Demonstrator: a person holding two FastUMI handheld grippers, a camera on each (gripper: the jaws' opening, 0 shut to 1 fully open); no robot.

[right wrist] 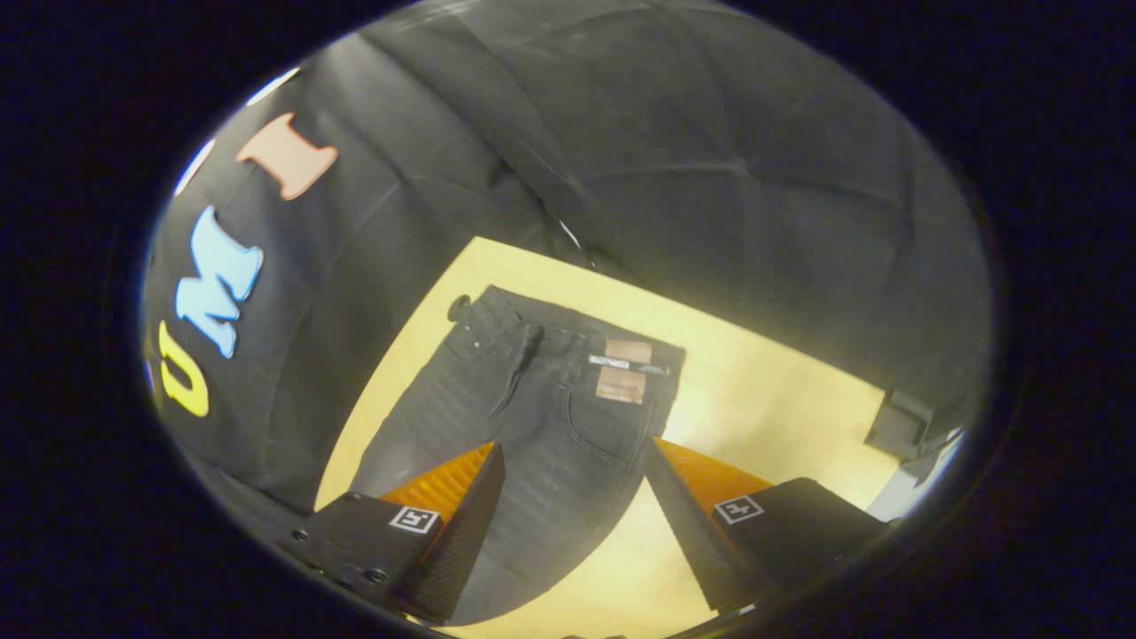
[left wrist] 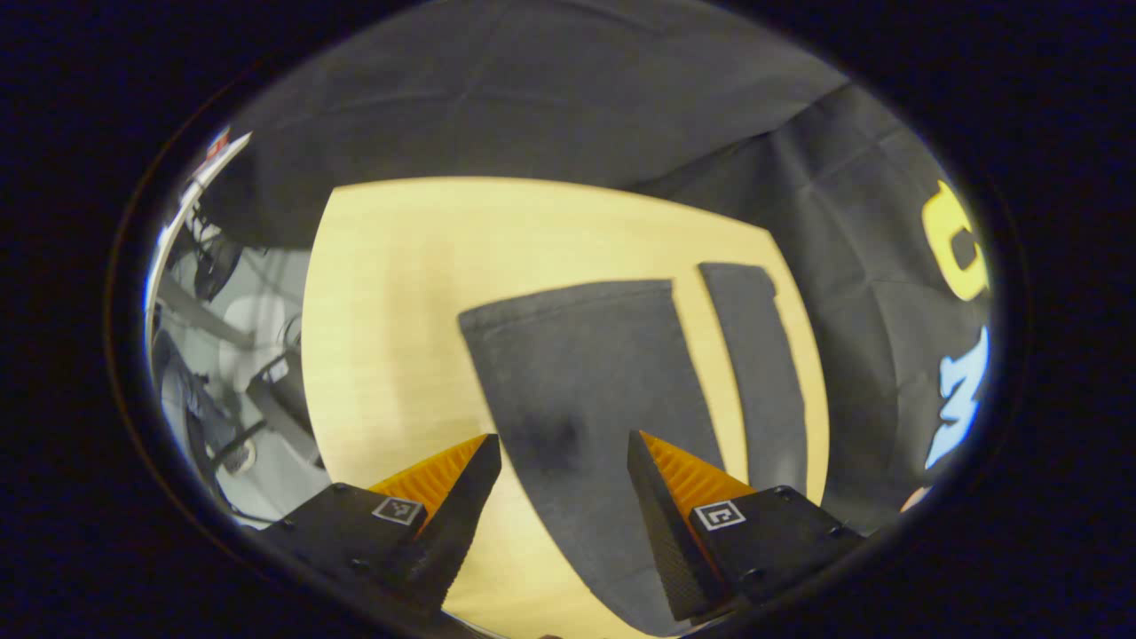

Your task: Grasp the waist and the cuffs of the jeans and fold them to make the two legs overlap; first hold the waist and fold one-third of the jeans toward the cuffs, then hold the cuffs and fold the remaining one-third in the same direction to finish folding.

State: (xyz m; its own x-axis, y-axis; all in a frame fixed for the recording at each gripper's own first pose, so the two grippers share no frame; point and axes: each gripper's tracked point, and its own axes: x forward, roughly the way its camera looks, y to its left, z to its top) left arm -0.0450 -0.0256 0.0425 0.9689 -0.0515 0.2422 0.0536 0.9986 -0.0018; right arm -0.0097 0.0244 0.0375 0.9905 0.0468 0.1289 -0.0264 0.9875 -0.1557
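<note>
Jeans [right wrist: 524, 417] lie flat on the table [right wrist: 781, 399], dark denim, front up, legs apart; in the right gripper view the waist [right wrist: 568, 342] sits at the far end w/ paper tags near the band; in the left gripper view the two legs run away from the camera to the cuffs [left wrist: 568, 297], a strip of bare table [left wrist: 390, 311] showing between them.

Left gripper [left wrist: 564, 448] hovers over the wider leg, jaws spread, nothing between them; right gripper [right wrist: 572, 457] hangs above the hip/thigh area, jaws likewise apart and empty; neither looks to be touching cloth, tho contact is hard to judge from these angles.

Handling, as I judge it: denim is soft but fairly heavy & limp; it will drape and sag, not hold shape; not fragile, not slippery, so the ribbed pads should bite well.

Where to take hold: waistband is thick (seams, button, belt loops), a firm pinch pt; best at the outer corner of the band; cuffs have a stitched hem, also firmer than mid-leg. Pinching flat mid-leg fabric likely lifts one layer only. Legs not yet overlapped, so first fold is still ahead; lift both ends evenly or the cloth will drag & wrinkle.
</note>
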